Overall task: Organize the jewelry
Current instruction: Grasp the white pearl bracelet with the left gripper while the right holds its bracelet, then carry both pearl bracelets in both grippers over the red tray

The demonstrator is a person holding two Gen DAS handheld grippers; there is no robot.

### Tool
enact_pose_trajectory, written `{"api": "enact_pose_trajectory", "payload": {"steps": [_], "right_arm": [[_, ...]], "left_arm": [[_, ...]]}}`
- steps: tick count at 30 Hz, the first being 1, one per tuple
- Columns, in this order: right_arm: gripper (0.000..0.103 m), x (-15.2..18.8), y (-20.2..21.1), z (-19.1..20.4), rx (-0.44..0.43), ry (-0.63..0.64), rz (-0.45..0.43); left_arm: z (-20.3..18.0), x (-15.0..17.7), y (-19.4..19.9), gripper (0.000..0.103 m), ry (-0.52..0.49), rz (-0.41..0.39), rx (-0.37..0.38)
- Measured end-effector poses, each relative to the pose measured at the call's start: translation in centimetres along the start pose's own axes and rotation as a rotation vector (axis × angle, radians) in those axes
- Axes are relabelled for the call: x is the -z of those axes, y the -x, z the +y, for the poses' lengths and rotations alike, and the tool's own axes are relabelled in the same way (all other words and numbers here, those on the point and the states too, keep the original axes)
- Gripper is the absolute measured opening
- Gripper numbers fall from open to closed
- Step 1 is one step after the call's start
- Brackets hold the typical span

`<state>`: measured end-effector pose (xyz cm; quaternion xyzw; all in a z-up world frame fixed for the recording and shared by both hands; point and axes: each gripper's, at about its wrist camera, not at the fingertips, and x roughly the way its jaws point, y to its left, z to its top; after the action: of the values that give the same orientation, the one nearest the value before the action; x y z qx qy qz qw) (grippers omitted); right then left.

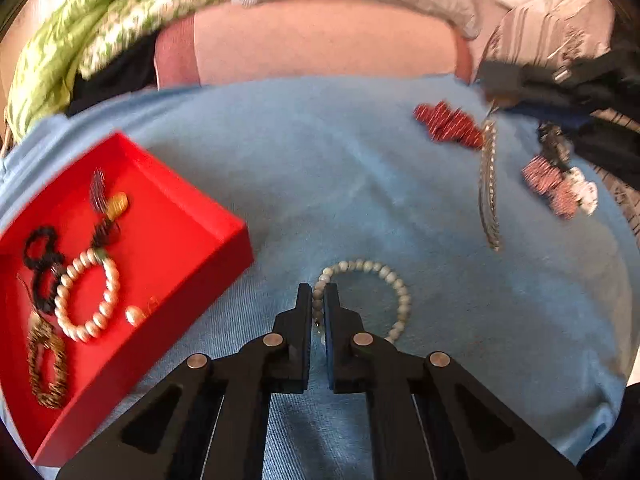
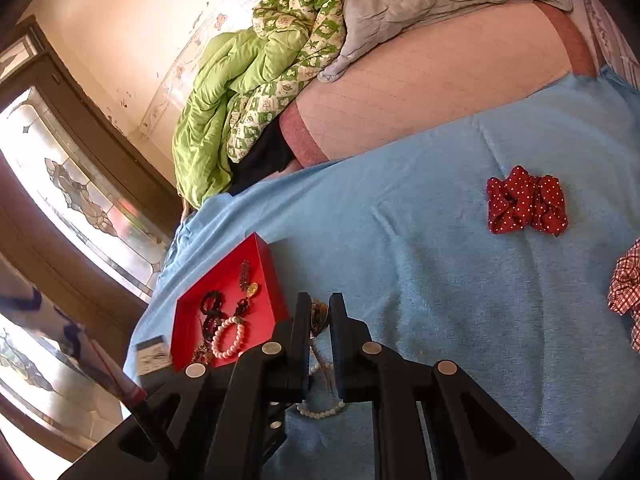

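On the blue blanket (image 1: pixel 360 184), the left gripper (image 1: pixel 319 292) had clamped the grey bead bracelet (image 1: pixel 384 276), likely to carry it to the red tray (image 1: pixel 192 216) nearby; the right gripper (image 2: pixel 320 312) pinched a dangling chain (image 1: pixel 489 184), kept clear of the cloth.

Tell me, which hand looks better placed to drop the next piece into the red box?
Left, probably. Its gripper is shut on the grey bead bracelet, with the red box right beside it. The right gripper holds a dangling necklace farther away.
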<state>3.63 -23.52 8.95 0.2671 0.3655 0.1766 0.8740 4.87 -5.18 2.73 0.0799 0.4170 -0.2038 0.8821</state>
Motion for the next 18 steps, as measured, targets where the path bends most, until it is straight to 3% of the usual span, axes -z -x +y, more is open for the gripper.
{"api": "enact_pose_trajectory", "payload": {"steps": [5,10,14,18], "right_arm": [[0.01,0.0,0.3,0.3,0.008,0.014,-0.014],[0.01,0.1,0.2,1.0,0.01,0.037,-0.021],[0.01,0.3,-0.2,1.5,0.01,0.062,-0.017],[0.01,0.5,-0.5,2.0,0.007,0.079,-0.017]], "left_arm": [[0.8,-1.3,4.5,0.005,0.043,-0.162,0.067],[1.6,-2.4,9.2,0.005,0.066,-0.32,0.068],[3.1,-2.7,11.5,0.005,0.089,-0.38,0.039],[4.6,-2.6,12.1,0.005,0.107,-0.387,0.017]]}}
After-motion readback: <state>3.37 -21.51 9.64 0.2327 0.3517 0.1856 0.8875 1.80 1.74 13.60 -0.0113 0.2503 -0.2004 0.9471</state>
